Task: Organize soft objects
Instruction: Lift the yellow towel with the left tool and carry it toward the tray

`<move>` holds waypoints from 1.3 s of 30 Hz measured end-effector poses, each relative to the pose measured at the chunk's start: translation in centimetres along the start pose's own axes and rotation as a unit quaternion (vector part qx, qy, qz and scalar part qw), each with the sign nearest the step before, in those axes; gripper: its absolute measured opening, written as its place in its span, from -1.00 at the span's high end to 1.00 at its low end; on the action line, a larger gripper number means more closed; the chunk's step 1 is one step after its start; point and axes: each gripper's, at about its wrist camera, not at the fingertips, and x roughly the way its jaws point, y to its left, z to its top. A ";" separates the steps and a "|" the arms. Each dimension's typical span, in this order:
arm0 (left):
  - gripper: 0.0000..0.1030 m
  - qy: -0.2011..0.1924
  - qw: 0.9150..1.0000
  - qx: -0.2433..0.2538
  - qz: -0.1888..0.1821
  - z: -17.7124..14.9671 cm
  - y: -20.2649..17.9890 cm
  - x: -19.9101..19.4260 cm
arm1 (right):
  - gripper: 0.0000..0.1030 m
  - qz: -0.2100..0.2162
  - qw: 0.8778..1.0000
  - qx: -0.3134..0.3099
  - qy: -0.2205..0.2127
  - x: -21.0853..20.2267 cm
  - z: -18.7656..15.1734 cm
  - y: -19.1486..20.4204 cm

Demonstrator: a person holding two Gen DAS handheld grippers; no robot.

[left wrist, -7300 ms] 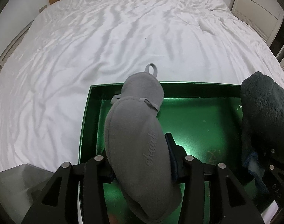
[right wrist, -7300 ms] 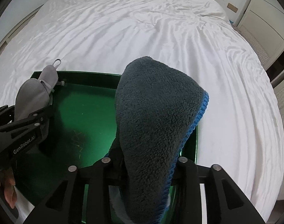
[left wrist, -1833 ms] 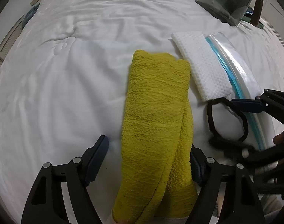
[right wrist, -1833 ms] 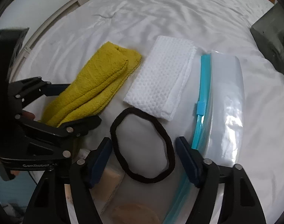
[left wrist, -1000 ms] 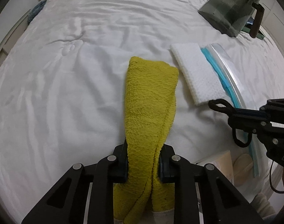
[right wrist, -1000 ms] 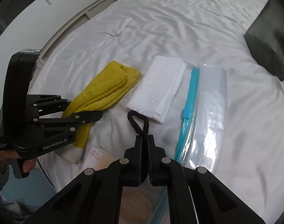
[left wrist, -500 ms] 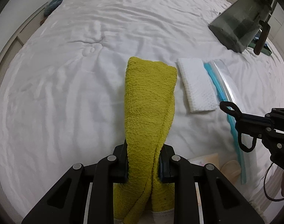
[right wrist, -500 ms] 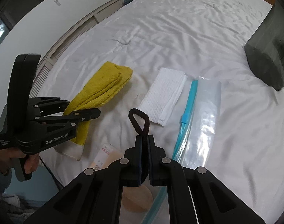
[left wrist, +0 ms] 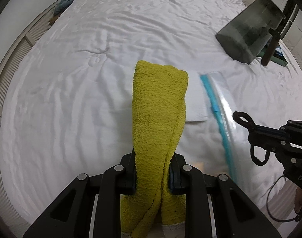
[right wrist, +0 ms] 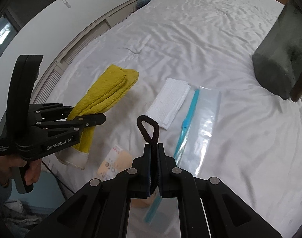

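Observation:
My left gripper (left wrist: 152, 166) is shut on a folded yellow towel (left wrist: 159, 107) and holds it lifted above the white bed; it also shows in the right wrist view (right wrist: 109, 91), with the left gripper (right wrist: 99, 119) at the left. My right gripper (right wrist: 154, 148) is shut on a black hair band (right wrist: 148, 129), whose loop sticks up past the fingertips; the band also shows in the left wrist view (left wrist: 242, 117). A folded white cloth (right wrist: 168, 103) lies on the bed, partly hidden behind the towel in the left wrist view.
A clear zip bag with a blue seal (right wrist: 200, 119) lies next to the white cloth. A dark grey bin (left wrist: 250, 33) stands tilted at the far right of the bed. A small packet (right wrist: 114, 162) lies near the bed's edge. White bedding (left wrist: 91, 39) spreads beyond.
Both grippers have lifted higher and pulled back from the bed with the towel and hair band held. The white cloth and bag look farther away.

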 end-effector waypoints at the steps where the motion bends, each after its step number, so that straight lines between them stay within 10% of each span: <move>1: 0.62 0.001 1.000 0.000 -0.002 0.0 -0.5 -0.3 | 0.91 0.000 1.000 0.001 0.000 -0.4 -0.1 -0.2; 39: 0.62 0.051 0.982 0.135 -0.119 3.0 -35.7 -2.1 | 0.91 -0.109 0.989 0.103 -0.004 -23.2 -9.2 -24.2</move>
